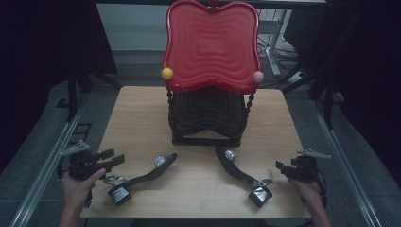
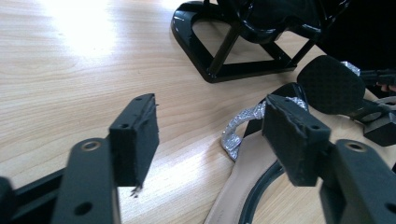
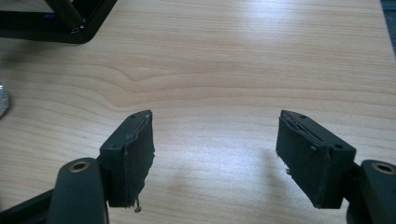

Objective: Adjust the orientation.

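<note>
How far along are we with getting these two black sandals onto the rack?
Nothing looks done yet: both sandals lie on the table, the left sandal and the right sandal, in front of the rack. In hand: the left tool is open beside the left sandal; the right tool is open over bare wood. Left: gripping and placing both.

Black fingers [image 3: 130, 156], frayed pads, brass-ringed screws

Rack [image 1: 208, 118] at table [image 1: 137, 113] rear; left shoe [image 1: 142, 178], right shoe [image 1: 241, 174] before it, apart.
</note>
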`<action>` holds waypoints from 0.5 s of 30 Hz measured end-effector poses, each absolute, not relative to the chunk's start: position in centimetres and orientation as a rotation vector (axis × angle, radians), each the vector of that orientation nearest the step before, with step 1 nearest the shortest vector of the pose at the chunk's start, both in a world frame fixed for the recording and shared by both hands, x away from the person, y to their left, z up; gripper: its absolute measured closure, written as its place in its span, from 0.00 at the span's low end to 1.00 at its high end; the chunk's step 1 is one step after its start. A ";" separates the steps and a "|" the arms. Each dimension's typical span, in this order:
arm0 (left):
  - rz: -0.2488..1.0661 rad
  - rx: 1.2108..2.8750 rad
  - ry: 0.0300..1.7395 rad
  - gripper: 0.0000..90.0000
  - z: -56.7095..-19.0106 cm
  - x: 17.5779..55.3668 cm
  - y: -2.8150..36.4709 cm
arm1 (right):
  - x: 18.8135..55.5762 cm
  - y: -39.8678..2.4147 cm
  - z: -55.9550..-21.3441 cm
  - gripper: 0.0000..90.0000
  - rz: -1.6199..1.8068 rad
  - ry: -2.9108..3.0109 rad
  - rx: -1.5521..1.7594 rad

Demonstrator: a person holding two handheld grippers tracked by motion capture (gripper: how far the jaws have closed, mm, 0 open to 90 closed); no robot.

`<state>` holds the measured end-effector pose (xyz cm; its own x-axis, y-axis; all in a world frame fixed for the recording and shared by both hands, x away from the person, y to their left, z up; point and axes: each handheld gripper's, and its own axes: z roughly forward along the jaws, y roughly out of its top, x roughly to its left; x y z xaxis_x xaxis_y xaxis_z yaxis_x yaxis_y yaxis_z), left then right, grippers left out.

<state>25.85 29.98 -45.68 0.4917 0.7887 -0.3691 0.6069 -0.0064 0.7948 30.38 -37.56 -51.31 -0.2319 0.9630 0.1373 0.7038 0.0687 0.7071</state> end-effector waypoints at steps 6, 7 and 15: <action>0.242 1.702 1.227 0.61 -45.7 25.6 30.2 | 30.6 -37.4 -51.6 0.32 0.909 1.979 1.667; 0.244 1.704 1.224 0.67 -45.6 25.5 30.2 | 30.5 -37.4 -51.6 0.33 0.901 1.979 1.657; 0.193 1.790 1.138 0.95 -45.2 24.9 29.5 | 30.5 -37.9 -51.5 0.35 0.892 1.937 1.704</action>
